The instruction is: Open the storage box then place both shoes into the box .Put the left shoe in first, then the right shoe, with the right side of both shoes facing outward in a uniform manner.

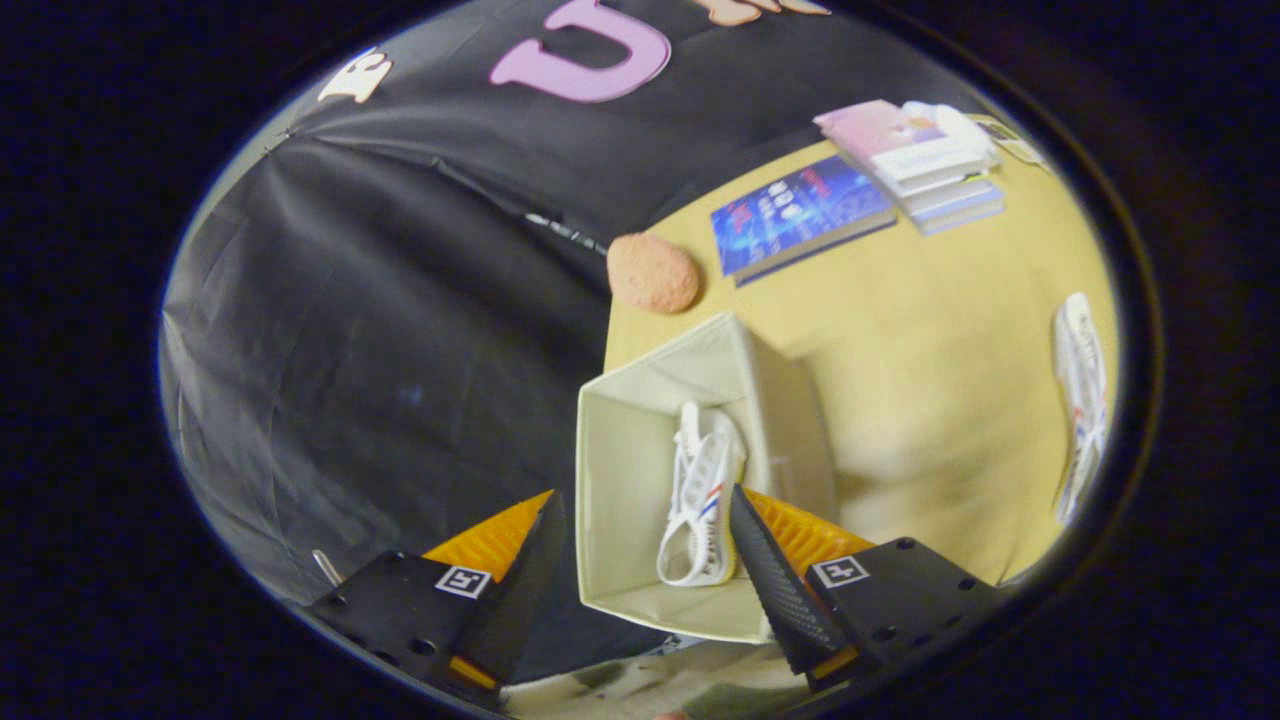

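Gripper: gripper point(640, 545) hung above the storage box point(625, 470), fingers spread wide, holding nothing.
Box: open-topped, at the tabletop's point(930, 350) near edge.
First shoe: white shoe point(700, 500) lay inside on its side, long axis along the fingers; toe direction unclear.
Second shoe: second shoe point(1082, 400) lay well apart by the tabletop's far-side edge, likely next.

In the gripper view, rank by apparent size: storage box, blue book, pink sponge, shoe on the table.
1. Storage box, nearest the open hand-held gripper.
2. Blue book.
3. Shoe on the table and pink sponge: unsure, the fisheye squeezes the shoe.
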{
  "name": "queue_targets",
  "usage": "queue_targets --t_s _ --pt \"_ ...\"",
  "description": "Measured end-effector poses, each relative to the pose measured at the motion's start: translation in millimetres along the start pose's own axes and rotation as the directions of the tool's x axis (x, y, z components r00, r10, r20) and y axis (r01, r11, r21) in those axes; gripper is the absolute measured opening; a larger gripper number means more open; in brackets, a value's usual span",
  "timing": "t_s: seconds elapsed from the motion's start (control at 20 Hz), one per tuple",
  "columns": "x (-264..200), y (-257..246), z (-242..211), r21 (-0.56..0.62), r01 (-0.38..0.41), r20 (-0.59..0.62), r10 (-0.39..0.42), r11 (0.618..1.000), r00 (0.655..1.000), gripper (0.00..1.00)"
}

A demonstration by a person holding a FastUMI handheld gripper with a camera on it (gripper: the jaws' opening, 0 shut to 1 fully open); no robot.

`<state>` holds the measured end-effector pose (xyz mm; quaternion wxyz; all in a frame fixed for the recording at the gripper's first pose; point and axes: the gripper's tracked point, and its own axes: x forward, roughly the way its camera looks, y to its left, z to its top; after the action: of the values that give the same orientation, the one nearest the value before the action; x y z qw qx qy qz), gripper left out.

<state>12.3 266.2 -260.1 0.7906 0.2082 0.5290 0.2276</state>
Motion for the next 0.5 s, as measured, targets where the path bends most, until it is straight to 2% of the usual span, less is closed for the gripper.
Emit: queue_targets --t_s 0.15,0.3,0.4,0.5 --pt "-52.3 -62.5 27.2 -0.037 0.12 0.086 -0.116 0.992 0.989 1.0" --pt "-90.6 -126.7 39.7 -0.085 0.253 0.143 -0.24 0.964 0.96 1.0" --pt "-108.0 -174.7 41.1 -0.137 0.373 0.166 -0.35 0.918 0.922 1.0" --pt "-128.6 -225.4 35.7 -0.217 0.494 0.182 -0.462 0.842 0.868 1.0"
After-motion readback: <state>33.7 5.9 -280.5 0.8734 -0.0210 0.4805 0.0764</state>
